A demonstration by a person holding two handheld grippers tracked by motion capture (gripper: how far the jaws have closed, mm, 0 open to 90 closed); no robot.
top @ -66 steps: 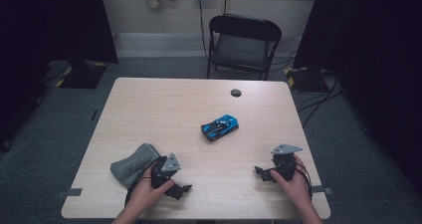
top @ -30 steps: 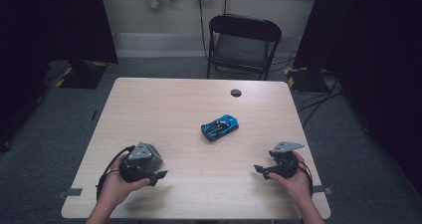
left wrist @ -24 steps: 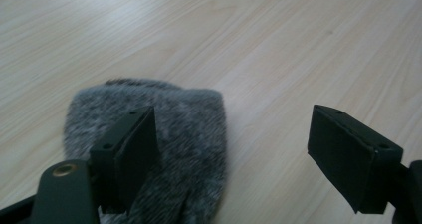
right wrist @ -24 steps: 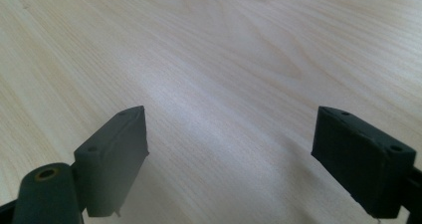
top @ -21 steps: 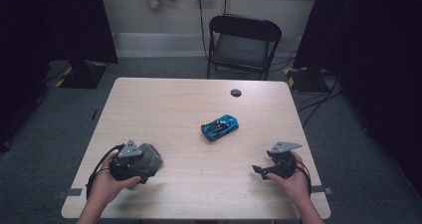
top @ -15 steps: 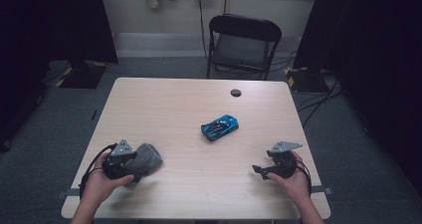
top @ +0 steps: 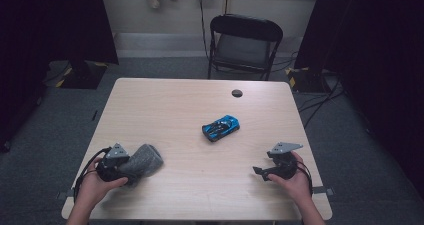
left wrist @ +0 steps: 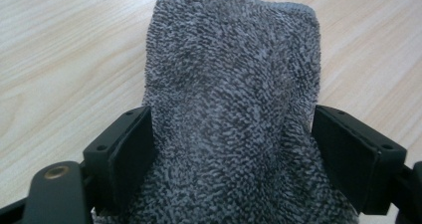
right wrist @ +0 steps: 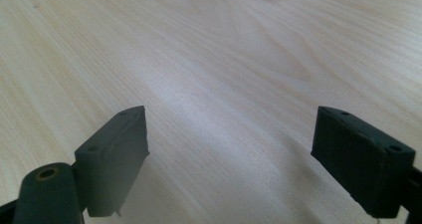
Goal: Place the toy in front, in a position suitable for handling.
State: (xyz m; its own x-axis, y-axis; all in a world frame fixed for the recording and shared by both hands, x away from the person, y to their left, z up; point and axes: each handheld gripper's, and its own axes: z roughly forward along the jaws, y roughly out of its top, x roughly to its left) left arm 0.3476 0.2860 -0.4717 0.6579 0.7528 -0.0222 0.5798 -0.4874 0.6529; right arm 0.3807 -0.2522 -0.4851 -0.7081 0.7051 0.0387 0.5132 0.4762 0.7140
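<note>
Lying at the near left of the desk (top: 165, 105), a grey terry cloth (top: 142, 160) sits between the jaws of the left gripper (top: 122, 167), which a hand (top: 92, 187) holds just inside the near edge. In the left gripper view the cloth (left wrist: 234, 114) fills the whole gap, its pile bulging against both black pads, so the jaws are closed on it at a wide setting; bare pale wood shows past its far end. At the near right, the right gripper (top: 260, 171) rests low over the desk in the other hand (top: 295, 182), pointing towards the middle. Its own view shows the jaws standing wide apart with nothing between them, just light wood grain with a soft sheen.

Farther in, a little right of centre, a blue toy car (top: 220, 128) stands on the desk, well apart from both grippers. Beyond it, near the far edge, lies a small dark round disc (top: 237, 93).

The desk top is pale, matt laminate with a fine wood grain, rounded at the corners. Grey carpet surrounds it. Behind the far edge stands a black folding chair (top: 244, 45), with black cables (top: 320, 97) trailing across the floor to its right, dark curtains at both sides and a light wall at the back.
</note>
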